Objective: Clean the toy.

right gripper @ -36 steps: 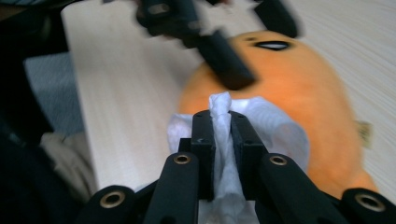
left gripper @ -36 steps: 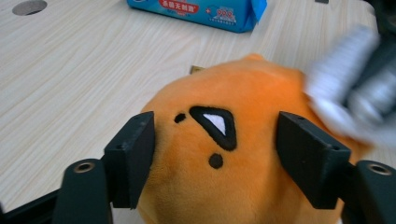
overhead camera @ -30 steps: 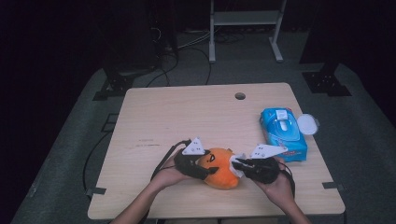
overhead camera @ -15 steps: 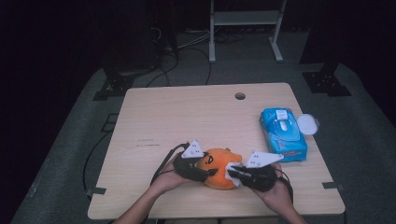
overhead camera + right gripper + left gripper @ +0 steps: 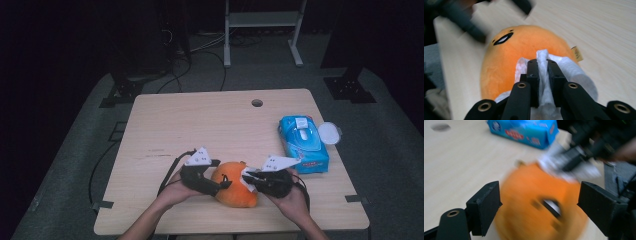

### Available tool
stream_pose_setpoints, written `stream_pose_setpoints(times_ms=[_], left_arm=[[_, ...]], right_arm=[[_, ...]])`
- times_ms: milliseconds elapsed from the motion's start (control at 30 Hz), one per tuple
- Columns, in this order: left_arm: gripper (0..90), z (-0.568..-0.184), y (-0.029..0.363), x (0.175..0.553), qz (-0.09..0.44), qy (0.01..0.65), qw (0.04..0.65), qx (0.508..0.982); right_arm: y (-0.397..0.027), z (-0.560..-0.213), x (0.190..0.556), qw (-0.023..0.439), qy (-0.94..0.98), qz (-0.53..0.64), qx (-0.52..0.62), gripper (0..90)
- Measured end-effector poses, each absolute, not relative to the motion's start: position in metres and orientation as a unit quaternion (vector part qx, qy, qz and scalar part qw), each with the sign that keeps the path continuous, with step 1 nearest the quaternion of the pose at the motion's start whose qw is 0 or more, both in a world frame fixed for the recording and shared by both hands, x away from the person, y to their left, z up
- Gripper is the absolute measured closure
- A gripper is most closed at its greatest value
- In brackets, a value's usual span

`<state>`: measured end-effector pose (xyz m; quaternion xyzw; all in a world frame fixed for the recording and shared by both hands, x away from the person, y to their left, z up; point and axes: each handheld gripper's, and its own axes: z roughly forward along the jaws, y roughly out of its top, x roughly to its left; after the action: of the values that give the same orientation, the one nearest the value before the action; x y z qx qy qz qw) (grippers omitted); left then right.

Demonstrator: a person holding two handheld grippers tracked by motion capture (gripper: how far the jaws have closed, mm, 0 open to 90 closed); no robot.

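Orange plush toy lies near the table's front edge. Right gripper pinches a white wipe against it — left gripper has just been opening, its jaws spread either side of the toy. Blue wipes pack sits by the right edge.
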<state>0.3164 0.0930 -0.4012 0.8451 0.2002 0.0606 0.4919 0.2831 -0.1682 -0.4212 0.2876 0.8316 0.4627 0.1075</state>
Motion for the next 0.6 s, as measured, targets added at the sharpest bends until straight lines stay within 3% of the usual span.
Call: stream_pose_setpoints(times_ms=[133, 200, 400, 500, 600], left_arm=[[17.5, -0.414, 0.080, 0.333, 0.023, 0.209, 0.457, 0.864], [24.3, -0.419, 0.079, 0.332, 0.007, 0.206, 0.460, 0.864], [25.2, -0.425, 0.091, 0.323, -0.006, 0.193, 0.470, 0.861], [20.3, -0.424, 0.098, 0.321, -0.030, 0.188, 0.467, 0.864], [6.2, -0.434, 0.098, 0.327, -0.081, 0.197, 0.438, 0.873]], right_arm=[[-0.171, -0.420, 0.268, 0.101, 0.841, 0.461, 0.265, 81.0], [-0.175, -0.417, 0.268, 0.098, 0.838, 0.465, 0.269, 81.0], [-0.183, -0.409, 0.281, 0.107, 0.813, 0.487, 0.301, 80.6], [-0.178, -0.412, 0.287, 0.083, 0.811, 0.491, 0.305, 80.6], [-0.164, -0.414, 0.278, 0.068, 0.839, 0.472, 0.262, 80.6]])
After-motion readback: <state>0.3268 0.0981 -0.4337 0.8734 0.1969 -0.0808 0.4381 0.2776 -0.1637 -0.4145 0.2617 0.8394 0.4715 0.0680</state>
